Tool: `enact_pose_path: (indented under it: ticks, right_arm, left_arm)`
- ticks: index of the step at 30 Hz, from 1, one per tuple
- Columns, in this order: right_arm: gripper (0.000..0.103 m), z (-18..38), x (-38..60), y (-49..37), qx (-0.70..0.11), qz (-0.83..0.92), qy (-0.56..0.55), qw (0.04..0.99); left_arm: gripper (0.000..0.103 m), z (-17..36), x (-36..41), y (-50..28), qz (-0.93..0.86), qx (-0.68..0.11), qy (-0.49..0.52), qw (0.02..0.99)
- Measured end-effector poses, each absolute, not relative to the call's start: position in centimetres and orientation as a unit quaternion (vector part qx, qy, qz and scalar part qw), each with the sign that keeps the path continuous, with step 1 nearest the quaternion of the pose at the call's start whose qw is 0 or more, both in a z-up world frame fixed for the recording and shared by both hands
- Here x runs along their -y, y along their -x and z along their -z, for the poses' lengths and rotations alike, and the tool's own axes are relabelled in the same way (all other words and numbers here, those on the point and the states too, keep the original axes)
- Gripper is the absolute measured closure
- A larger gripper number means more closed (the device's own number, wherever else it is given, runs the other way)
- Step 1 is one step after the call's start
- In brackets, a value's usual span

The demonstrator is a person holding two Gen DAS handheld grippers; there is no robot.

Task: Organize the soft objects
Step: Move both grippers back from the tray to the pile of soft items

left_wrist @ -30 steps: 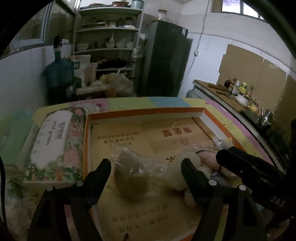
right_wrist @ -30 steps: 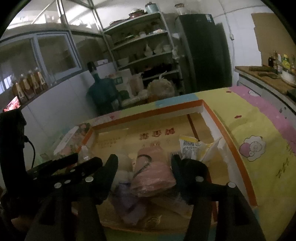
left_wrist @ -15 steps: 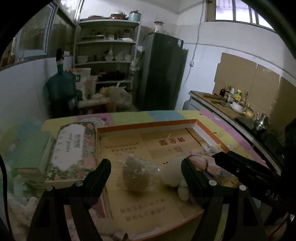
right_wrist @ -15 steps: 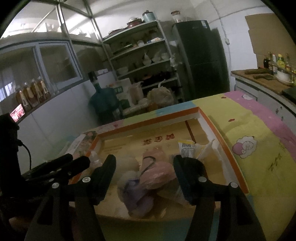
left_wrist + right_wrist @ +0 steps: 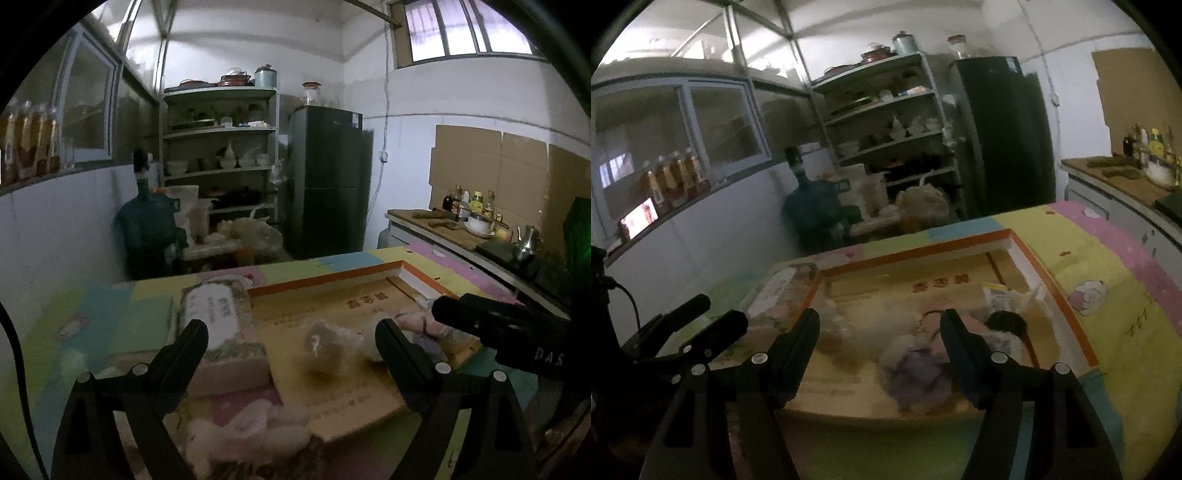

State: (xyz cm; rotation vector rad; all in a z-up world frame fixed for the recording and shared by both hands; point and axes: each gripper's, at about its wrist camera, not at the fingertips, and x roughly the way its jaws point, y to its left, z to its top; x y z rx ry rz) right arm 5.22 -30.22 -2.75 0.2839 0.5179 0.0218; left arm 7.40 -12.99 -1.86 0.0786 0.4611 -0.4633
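Motion smears the brown bagged lump [image 5: 325, 349] at the centre of my left view; my right jaws cover part of the blurred purple soft bundle [image 5: 919, 373].

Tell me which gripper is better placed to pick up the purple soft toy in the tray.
Right, probably. The right gripper has open, empty jaws lined up with the purple toy. The left gripper faces the bagged brown lump instead.

Lighting: dim, cool daylight from the barred high window [image 5: 469, 31]; white walls brightest. Foreground murky, colours muted. Motion blur smears the shallow orange-rimmed cardboard tray [image 5: 916, 254] and its contents. Fisheye bowing, black vignette at corners.
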Motion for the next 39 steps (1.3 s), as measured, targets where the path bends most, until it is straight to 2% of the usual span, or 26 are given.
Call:
enact_pose_path:
  ticks: [19,39]
  right_arm:
    - [0.033,1.5,22.5,-3.7,-0.246,-0.034,-0.121,0.961]
    - [0.033,1.5,16.3,-2.9,-0.255,-0.057,-0.077,0.962]
  left_arm:
    - [0.011,1.3,3.2,-4.9,0.171,-0.218,0.032,0.96]
    - [0.015,1.4,-2.4,-3.2,0.122,-0.211,0.045,0.969]
